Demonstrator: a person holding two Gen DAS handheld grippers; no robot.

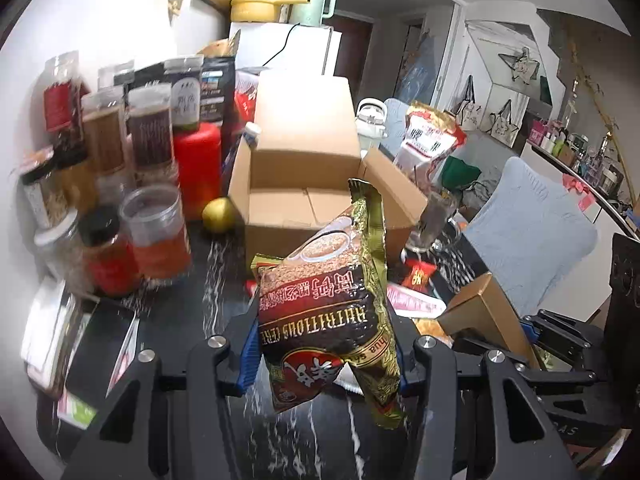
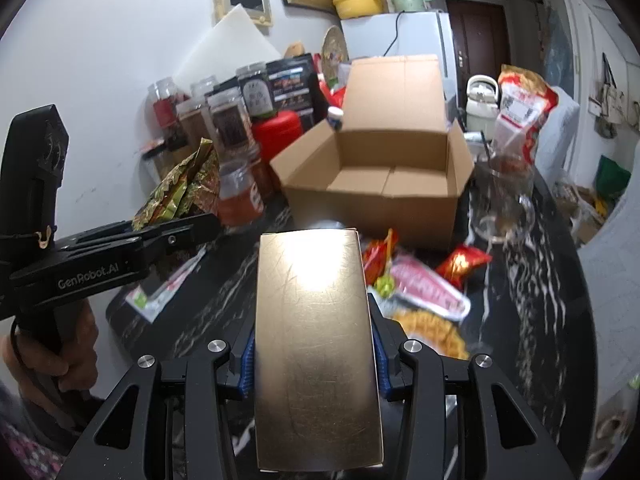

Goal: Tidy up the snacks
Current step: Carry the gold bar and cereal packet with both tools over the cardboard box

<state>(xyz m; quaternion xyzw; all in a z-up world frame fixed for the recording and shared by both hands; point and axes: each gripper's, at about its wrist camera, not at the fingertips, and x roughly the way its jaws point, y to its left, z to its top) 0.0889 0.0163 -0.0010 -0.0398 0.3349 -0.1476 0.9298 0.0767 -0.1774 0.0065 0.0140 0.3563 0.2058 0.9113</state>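
My left gripper (image 1: pixel 324 344) is shut on a gold and brown cereal bag (image 1: pixel 332 300), held upright above the dark marble table (image 1: pixel 200 320), in front of an open cardboard box (image 1: pixel 304 184). The bag also shows in the right wrist view (image 2: pixel 180 188), with the left gripper (image 2: pixel 192 224) at far left. My right gripper (image 2: pixel 314 348) is shut on a flat gold box (image 2: pixel 316 340), short of the open cardboard box (image 2: pixel 380 176). The gold box also shows in the left wrist view (image 1: pixel 484 312). Loose snack packets (image 2: pixel 428 284) lie on the table to the right of the gold box.
Several jars and bottles (image 1: pixel 120 168) and a red canister (image 1: pixel 198 168) crowd the left back against the wall. A yellow ball (image 1: pixel 218 215) lies by the box. A glass mug (image 2: pixel 504 196), a white kettle (image 2: pixel 482 104) and a red snack bag (image 2: pixel 524 104) stand right of the box.
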